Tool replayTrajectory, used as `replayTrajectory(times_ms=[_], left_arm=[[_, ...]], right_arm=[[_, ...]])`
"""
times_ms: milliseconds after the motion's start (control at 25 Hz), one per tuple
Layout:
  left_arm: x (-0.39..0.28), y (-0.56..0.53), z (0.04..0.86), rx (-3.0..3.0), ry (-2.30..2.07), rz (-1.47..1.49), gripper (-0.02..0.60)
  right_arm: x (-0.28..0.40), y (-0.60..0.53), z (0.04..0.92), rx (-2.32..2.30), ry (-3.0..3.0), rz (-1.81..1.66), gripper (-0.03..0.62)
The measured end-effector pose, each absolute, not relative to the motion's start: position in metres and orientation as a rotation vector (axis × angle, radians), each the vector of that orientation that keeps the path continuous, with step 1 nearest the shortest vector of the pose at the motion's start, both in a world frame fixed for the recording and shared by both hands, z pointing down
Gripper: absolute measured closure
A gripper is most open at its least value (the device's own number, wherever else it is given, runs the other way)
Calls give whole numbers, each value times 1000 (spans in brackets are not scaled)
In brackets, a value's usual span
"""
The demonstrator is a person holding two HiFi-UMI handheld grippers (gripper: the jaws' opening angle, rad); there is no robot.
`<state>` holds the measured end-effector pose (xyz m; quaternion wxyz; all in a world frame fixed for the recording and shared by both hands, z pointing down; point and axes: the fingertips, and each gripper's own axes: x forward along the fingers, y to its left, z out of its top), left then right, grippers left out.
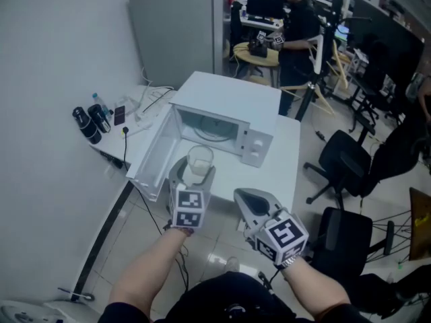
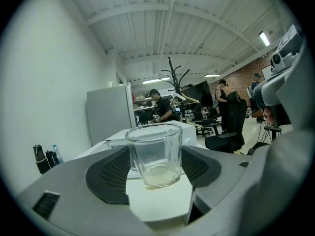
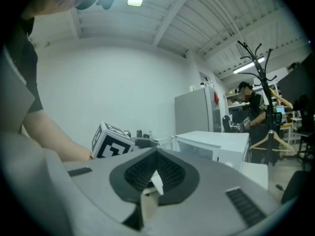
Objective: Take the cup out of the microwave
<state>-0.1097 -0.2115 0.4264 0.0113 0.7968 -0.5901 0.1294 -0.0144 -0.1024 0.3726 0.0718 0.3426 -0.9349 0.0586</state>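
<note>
A clear glass cup (image 1: 199, 161) (image 2: 155, 154) stands upright between the black pads of my left gripper (image 1: 193, 169) (image 2: 155, 167), which is shut on it. The cup hangs in front of the white microwave (image 1: 232, 103) (image 2: 193, 130), outside its cavity and near the table's (image 1: 283, 160) front edge. The microwave door (image 1: 153, 155) stands swung open to the left. In the head view my right gripper (image 1: 244, 195) (image 3: 156, 154) floats to the right of the cup, jaws shut and holding nothing. The microwave (image 3: 216, 144) also shows ahead in the right gripper view.
Dark bottles (image 1: 91, 121), a phone (image 1: 120, 115) and cables lie on the side table at left. A grey cabinet (image 1: 176, 29) stands behind the microwave. Black office chairs (image 1: 343, 160) are on the right. A person (image 1: 296, 19) works at the back beside a coat stand (image 1: 323, 46).
</note>
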Motion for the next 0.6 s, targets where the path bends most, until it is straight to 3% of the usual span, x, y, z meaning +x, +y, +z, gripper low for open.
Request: replayTrajectory(times_ms=[600], left_arm=[[-131, -115, 395, 2604, -1761, 316, 262]], right_arm=[[-42, -9, 358, 1167, -2770, 125, 580]])
